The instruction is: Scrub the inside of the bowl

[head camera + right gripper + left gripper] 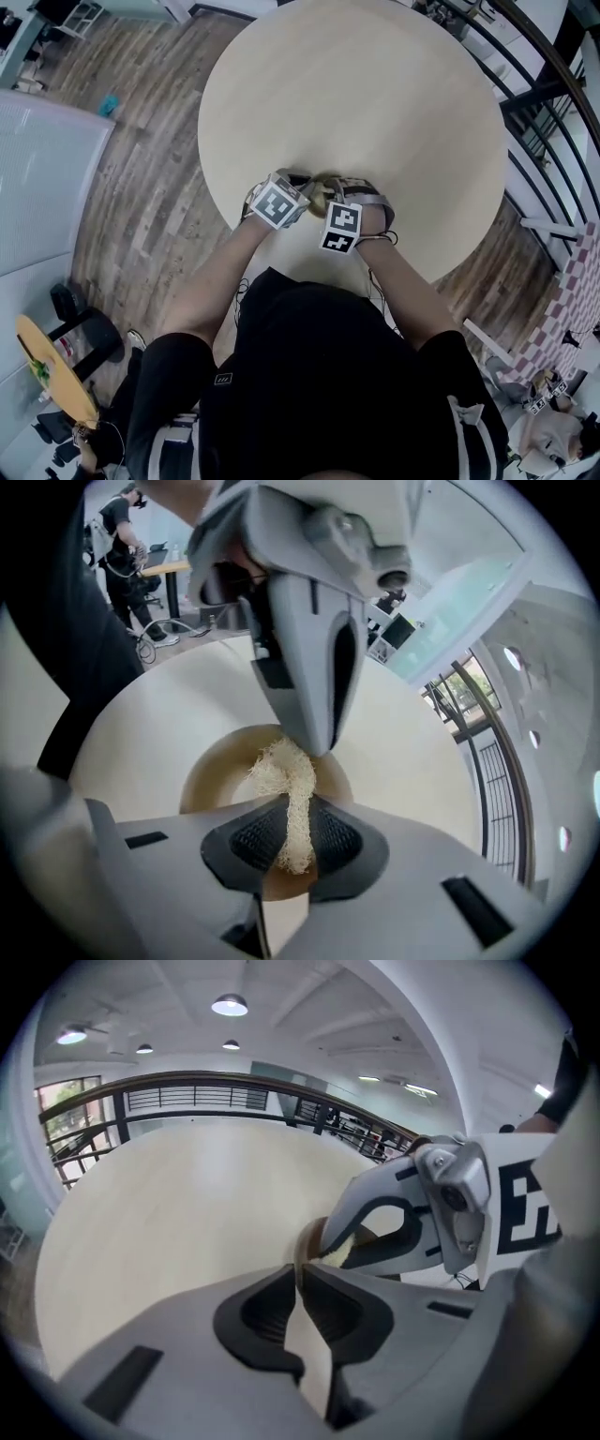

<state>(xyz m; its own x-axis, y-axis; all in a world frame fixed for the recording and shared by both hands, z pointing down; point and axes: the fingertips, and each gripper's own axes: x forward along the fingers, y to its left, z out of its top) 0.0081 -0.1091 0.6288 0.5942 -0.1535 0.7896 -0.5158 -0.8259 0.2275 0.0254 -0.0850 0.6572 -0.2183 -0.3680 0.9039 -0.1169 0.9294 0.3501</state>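
A small tan bowl (324, 195) sits near the front edge of the round pale table (356, 94), between my two grippers. My left gripper (298, 1274) is shut on the bowl's rim (307, 1238); in the right gripper view it (317, 742) comes down from above onto the bowl's far rim. My right gripper (295, 841) is shut on a pale fibrous scrubber (292, 799), which hangs from the jaws over the inside of the bowl (202, 771). In the left gripper view the scrubber (339, 1252) shows at the right gripper's fingers (375, 1232).
The table stands on a wood-plank floor (141, 187) beside a dark curved railing (553, 84). A small yellow round table (52, 370) stands at lower left. Another person (117, 536) stands by a desk far behind.
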